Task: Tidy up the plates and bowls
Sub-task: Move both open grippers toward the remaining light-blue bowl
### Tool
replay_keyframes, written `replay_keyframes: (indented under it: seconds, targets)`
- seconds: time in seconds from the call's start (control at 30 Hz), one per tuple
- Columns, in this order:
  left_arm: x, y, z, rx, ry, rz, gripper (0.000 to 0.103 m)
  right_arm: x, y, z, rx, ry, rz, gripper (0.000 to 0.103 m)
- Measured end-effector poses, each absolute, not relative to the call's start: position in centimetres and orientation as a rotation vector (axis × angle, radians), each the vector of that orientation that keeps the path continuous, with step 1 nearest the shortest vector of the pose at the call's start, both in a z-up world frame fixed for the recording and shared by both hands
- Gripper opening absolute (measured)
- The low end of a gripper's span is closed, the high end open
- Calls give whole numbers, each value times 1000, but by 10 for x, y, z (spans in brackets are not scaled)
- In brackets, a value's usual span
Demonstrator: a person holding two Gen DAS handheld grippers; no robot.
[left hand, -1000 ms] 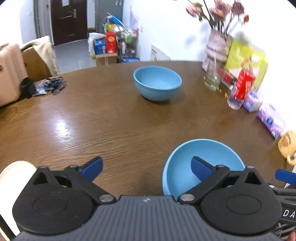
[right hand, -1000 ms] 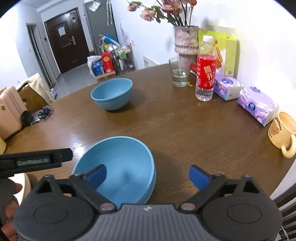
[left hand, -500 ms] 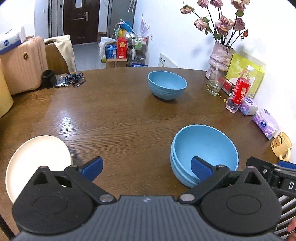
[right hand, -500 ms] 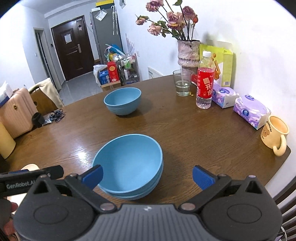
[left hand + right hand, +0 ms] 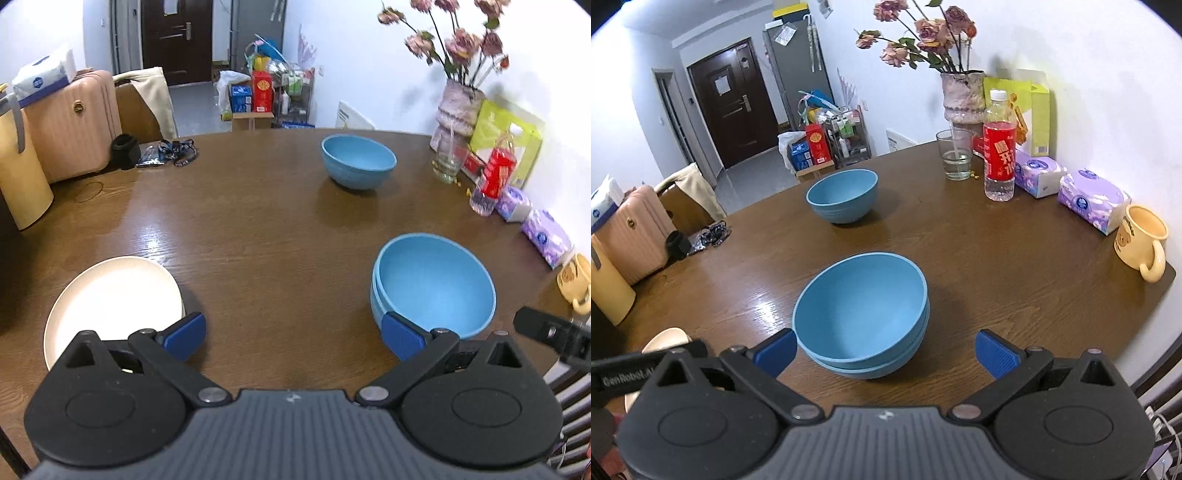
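You held the left tool [image 5: 293, 338] released, its blue pads spread wide above the brown counter [image 5: 258, 229] and gripping nothing. Just beyond its left pad, the cream plate [image 5: 110, 299] lay flat near the counter's near edge. To the right, well apart from the plate, sat the nested blue bowls [image 5: 862, 314], one inside another. Your right tool [image 5: 884, 350] hung released just short of that stack, pads either side of it, touching nothing. A single blue bowl [image 5: 843, 195] stood farther back, and a yellow mug [image 5: 1143, 240] sat at the far right.
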State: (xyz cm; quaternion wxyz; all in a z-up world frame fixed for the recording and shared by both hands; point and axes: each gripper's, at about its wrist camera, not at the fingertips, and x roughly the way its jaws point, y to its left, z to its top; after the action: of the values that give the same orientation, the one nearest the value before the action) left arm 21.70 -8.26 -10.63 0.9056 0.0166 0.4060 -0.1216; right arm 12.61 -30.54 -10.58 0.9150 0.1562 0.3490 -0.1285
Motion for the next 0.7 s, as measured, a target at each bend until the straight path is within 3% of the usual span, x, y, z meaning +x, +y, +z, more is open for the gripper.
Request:
replay_keyframes:
  seconds: [0.7]
  targets:
    - [264,-56,-83,16,808,-277,103,165,-301,-92,364,719,-294,103]
